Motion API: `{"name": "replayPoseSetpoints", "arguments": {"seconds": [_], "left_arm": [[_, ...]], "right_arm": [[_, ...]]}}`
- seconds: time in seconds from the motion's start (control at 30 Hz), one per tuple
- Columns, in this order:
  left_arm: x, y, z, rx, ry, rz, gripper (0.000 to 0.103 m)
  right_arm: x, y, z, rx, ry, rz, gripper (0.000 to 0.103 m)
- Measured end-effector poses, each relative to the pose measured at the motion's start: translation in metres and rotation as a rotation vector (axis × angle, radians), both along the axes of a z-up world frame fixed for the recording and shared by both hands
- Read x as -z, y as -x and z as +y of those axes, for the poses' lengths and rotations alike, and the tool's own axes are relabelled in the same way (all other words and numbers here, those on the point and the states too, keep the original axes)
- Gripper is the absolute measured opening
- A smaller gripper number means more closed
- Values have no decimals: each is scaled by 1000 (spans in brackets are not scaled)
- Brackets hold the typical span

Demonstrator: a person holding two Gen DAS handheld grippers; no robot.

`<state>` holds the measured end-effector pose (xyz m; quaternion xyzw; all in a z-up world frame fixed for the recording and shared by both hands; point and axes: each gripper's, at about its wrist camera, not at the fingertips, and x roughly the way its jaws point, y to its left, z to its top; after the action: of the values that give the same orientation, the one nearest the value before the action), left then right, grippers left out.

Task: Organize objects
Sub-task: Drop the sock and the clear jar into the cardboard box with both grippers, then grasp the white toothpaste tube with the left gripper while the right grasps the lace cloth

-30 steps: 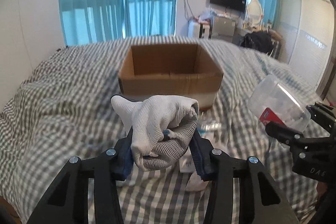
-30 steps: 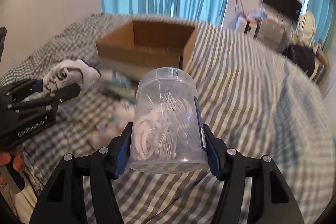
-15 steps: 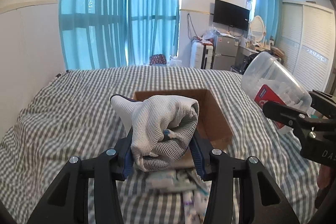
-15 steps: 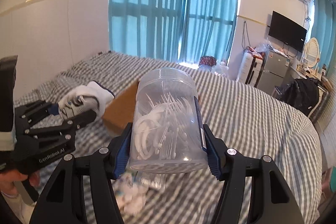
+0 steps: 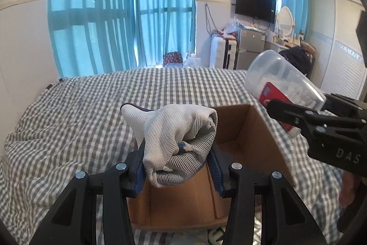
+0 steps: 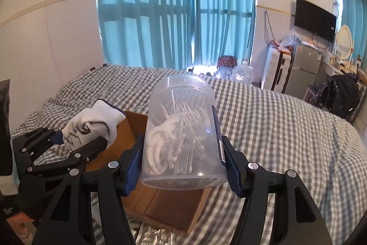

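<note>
My left gripper (image 5: 177, 167) is shut on a bundled white knit glove (image 5: 176, 137) and holds it over the near part of an open cardboard box (image 5: 238, 137). My right gripper (image 6: 181, 167) is shut on a clear plastic jar (image 6: 183, 130) of white cotton swabs, held above the box's right side (image 6: 169, 206). The jar (image 5: 282, 86) with its red label shows at the right of the left wrist view. The glove (image 6: 94, 125) and left gripper (image 6: 75, 146) show at the left of the right wrist view.
The box sits on a bed with a grey checked cover (image 5: 68, 121). Small packets lie on the cover at the box's near edge (image 6: 151, 235). Teal curtains (image 5: 123, 10), a fridge (image 5: 250, 47) and a wardrobe (image 5: 339, 54) stand beyond the bed.
Both grippers have moved forward and up, from in front of the box to over it, still holding the glove and the jar. The loose packets on the cover have dropped below view.
</note>
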<state>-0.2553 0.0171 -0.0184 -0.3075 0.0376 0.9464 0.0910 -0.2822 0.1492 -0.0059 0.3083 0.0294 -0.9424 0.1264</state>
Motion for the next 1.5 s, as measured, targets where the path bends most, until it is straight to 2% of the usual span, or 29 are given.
{"name": "replayPoseSetpoints", "arguments": {"seconds": [0.2, 0.3, 0.33, 0.37, 0.4, 0.43, 0.47, 0.53, 0.7, 0.83, 1.03, 1.2, 1.4, 1.5], "left_arm": [[32, 14, 2, 6, 25, -33, 48], [38, 13, 4, 15, 20, -41, 54], [38, 12, 5, 21, 18, -47, 58], [38, 11, 5, 21, 19, -50, 66], [36, 8, 5, 14, 21, -44, 73], [34, 4, 5, 8, 22, -35, 85], [30, -1, 5, 5, 18, -23, 93], [21, -12, 3, -3, 4, -8, 99], [-3, -44, -2, -20, -11, -10, 100], [-23, -81, -10, -57, -4, 12, 103], [-32, -134, -25, -105, 4, 23, 103], [-14, -168, -33, -168, 32, 11, 103], [37, -200, -32, -197, 54, -7, 103], [60, -204, -28, -184, 76, -32, 103]], "right_arm": [[31, 25, -1, -9, 34, -44, 62], [42, 27, 1, -15, 56, -59, 62], [43, 26, 4, -11, 70, -65, 62], [43, 26, 6, -6, 82, -66, 63], [41, 24, 10, 8, 94, -59, 69], [36, 21, 14, 31, 105, -41, 78], [31, 18, 16, 40, 112, -30, 80], [18, 7, 20, 52, 127, -9, 81], [-16, -33, 23, 60, 93, 15, 81], [-40, -80, 24, 65, 36, 31, 86], [-53, -152, 24, 65, -21, 46, 88], [-24, -194, 18, 71, -58, 17, 88], [47, -210, 1, 50, -89, -99, 88], [86, -213, -5, 11, -96, -170, 88]]}}
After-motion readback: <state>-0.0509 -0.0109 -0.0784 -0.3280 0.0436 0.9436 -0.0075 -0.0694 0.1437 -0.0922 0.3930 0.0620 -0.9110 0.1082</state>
